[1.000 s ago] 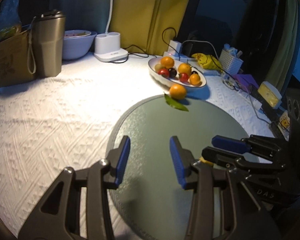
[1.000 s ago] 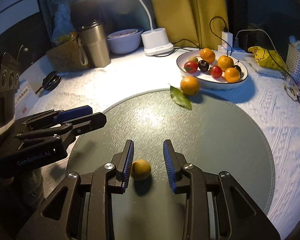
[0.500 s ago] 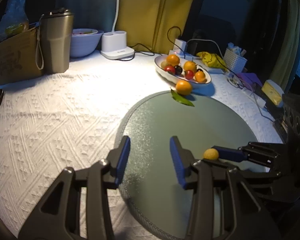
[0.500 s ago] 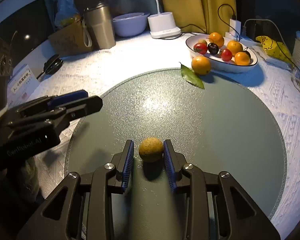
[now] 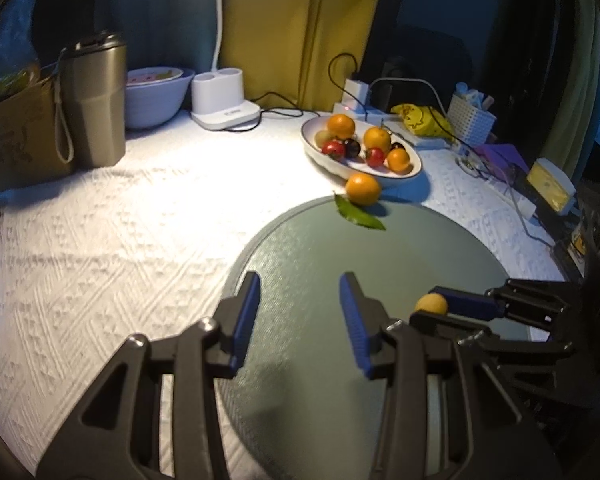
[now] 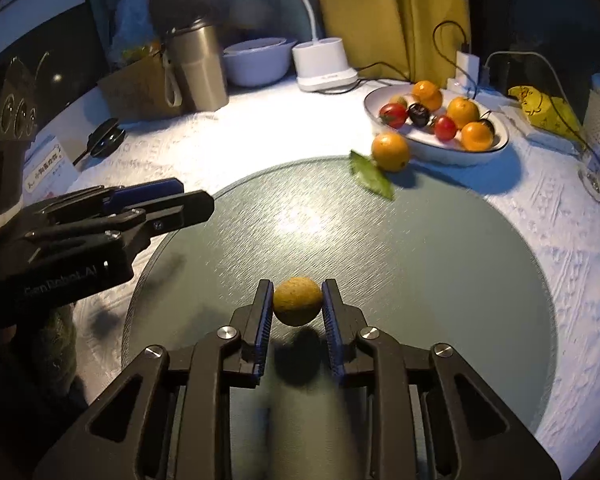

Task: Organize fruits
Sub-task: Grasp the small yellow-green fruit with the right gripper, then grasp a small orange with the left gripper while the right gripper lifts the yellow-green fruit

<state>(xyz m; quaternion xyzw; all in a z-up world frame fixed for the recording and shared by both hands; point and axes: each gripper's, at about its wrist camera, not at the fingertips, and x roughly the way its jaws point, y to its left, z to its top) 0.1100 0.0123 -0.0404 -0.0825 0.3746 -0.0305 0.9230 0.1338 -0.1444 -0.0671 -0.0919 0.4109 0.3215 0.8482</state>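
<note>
My right gripper [image 6: 296,304] is shut on a small yellow-green fruit [image 6: 297,301] and holds it above the round glass mat [image 6: 440,280]. The held fruit also shows in the left wrist view [image 5: 431,304]. My left gripper [image 5: 299,300] is open and empty over the mat's left part [image 5: 300,248]. A white oval dish [image 6: 496,146] at the far right holds oranges, tomatoes and dark cherries. A loose orange [image 6: 391,151] with a green leaf [image 6: 372,180] lies at the mat's far edge, just in front of the dish.
A steel tumbler [image 6: 198,66], a white bowl [image 6: 256,62] and a lamp base [image 6: 324,66] stand at the back. A cardboard box [image 6: 140,88] is at the back left. Cables, a charger and a white basket [image 5: 470,116] lie beyond the dish.
My right gripper closed on the yellow-green fruit and lifted it off the mat. My left gripper stayed open and drew back to the left.
</note>
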